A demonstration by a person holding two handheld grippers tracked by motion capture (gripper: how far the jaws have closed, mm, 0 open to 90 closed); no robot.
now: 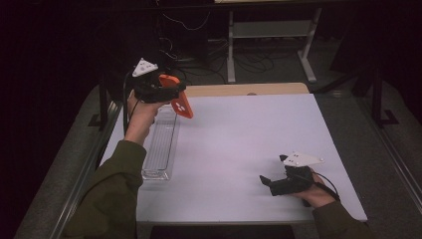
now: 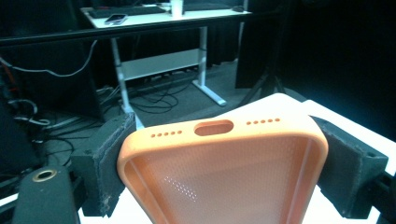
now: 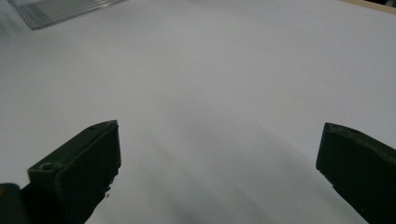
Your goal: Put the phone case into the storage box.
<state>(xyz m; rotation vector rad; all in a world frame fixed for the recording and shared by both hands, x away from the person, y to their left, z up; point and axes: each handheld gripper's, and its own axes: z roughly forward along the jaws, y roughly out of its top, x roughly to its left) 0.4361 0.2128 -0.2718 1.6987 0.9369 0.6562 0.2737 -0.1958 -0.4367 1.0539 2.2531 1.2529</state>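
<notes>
The orange phone case (image 2: pixel 224 172) lies nearest the lens in the left gripper view, spreading across the lower middle of the frame with its hollow inner side facing up; its short end with the oval port cut-out and two rows of small holes points toward the upper part of the frame; a black foam-faced jaw presses on each long edge, one at lower left and one at lower right, so the left tongs (image 2: pixel 224 163) are pinching the case across its width. In the high view the left tongs (image 1: pixel 166 94) are at upper left, raised above the white counter (image 1: pixel 249 139), and the case (image 1: pixel 180 102) slants down and to the right from them, clear of the surface; a clear ribbed plastic tray (image 1: pixel 161 144) lies lengthwise on the counter just below, along its left edge, beside an olive green sleeve (image 1: pixel 112 194). The right tongs (image 1: pixel 266 180) are at lower right of the high view, low over the counter, well apart from the case; in the right gripper view the two black jaws stand spread wide at the lower corners with bare white counter between them, and a corner of the tray (image 3: pixel 60 11) shows at upper left. Beyond the counter, at the top of the left gripper view, a white desk (image 2: pixel 159 18) stands over loose cables (image 2: pixel 163 100) on a dark floor.
</notes>
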